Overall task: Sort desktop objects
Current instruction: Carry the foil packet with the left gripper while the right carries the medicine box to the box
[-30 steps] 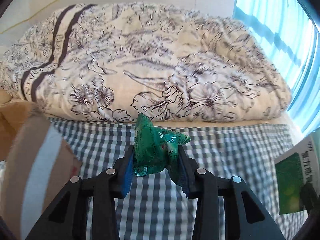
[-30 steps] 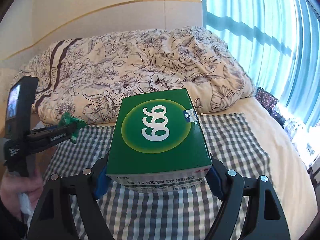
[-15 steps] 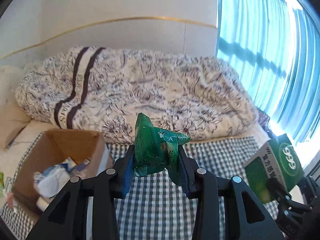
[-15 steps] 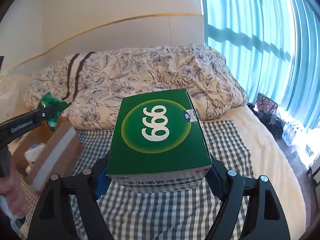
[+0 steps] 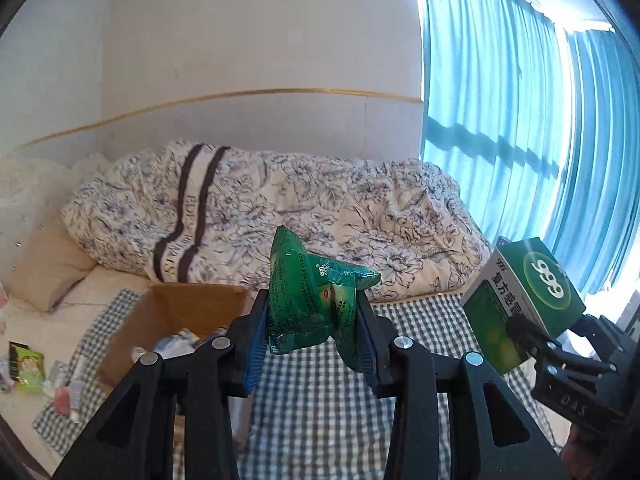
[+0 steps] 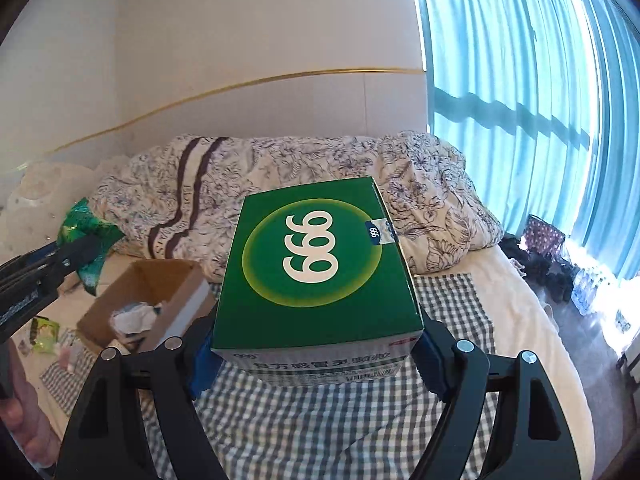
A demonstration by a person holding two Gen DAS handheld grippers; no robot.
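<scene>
Above the bed, left tongs [image 5: 312, 334] pinch a crumpled green sachet [image 5: 316, 304], right tongs [image 6: 312, 354] clamp the green box [image 6: 316, 268]. Slick foil might slip out short of the cardboard box [image 5: 176, 320].

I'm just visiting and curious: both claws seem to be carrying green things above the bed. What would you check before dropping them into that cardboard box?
1. Left claw grips the green packet: ok, squeezed between both fingers.
2. Right claw grips the green 999 box: ok, clamped at both sides.
3. Cardboard box open on top: ok, flaps clear.
4. Room inside it: cannot tell; crumpled white items already lie in it.
5. Either claw above the opening: not ok; both are over the checked cloth, the opening ahead to the left.
6. Claws apart from each other: ok, a clear gap shows.
</scene>
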